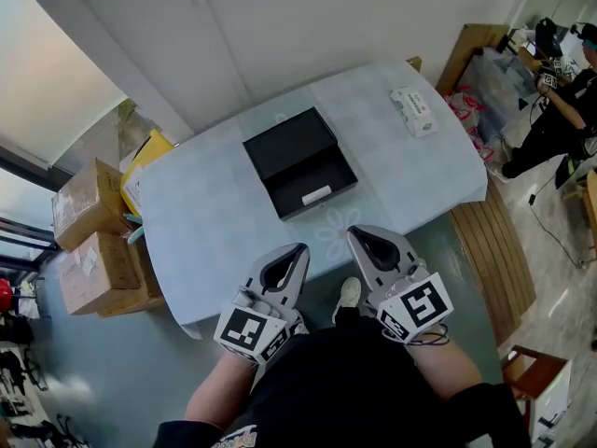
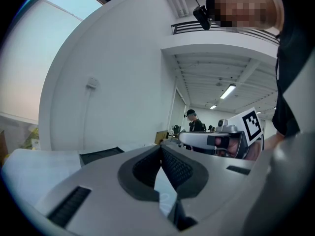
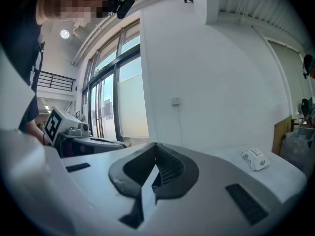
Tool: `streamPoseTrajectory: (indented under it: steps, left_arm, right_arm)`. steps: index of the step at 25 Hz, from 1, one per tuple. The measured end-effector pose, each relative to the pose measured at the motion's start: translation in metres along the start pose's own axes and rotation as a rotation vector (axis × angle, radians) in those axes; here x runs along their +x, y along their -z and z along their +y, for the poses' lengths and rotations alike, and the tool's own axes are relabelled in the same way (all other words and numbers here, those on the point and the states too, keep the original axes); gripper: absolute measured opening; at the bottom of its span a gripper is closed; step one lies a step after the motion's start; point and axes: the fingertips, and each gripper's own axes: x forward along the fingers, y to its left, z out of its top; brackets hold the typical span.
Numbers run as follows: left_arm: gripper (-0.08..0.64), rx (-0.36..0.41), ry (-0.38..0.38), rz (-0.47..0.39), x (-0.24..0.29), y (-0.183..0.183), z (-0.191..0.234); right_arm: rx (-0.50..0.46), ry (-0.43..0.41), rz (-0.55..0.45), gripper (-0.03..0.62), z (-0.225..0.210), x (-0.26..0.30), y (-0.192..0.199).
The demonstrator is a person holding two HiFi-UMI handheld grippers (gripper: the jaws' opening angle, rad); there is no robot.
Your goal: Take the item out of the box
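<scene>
My left gripper and right gripper both had jaws together, nothing between. Open black box sat just ahead of them, white item in its nearer half. White packet lay farther ahead, to the right.

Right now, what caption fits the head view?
Shut, the left gripper and right gripper face a table with an open black box holding a white item.

small white flat item inside the open black rectangular box, centre of the head view: too small to identify. print on the white packet, upper right of centre: unreadable. left gripper view, lower left: only the box's top edge shows; interior hidden behind the grey left gripper. person in dark clothing, upper right corner: cut off by the frame edge.
</scene>
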Motion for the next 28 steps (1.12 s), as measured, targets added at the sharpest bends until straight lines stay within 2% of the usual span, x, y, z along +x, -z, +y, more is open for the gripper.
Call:
streamPoseTrajectory:
  steps: [13,21,28]
  left_arm:
    - [0.009,0.004,-0.107,0.044,0.057,0.011,0.010]
    - [0.009,0.028,-0.150,0.103,0.082,0.027,0.018]
    - [0.009,0.058,-0.129,0.200,0.100,0.040,0.022]
  right_arm:
    - [0.042,-0.120,0.036,0.009,-0.050,0.019,0.015]
    - [0.072,-0.156,0.051,0.009,-0.073,0.016,0.021]
    - [0.110,-0.153,0.045,0.009,-0.088,0.012,0.024]
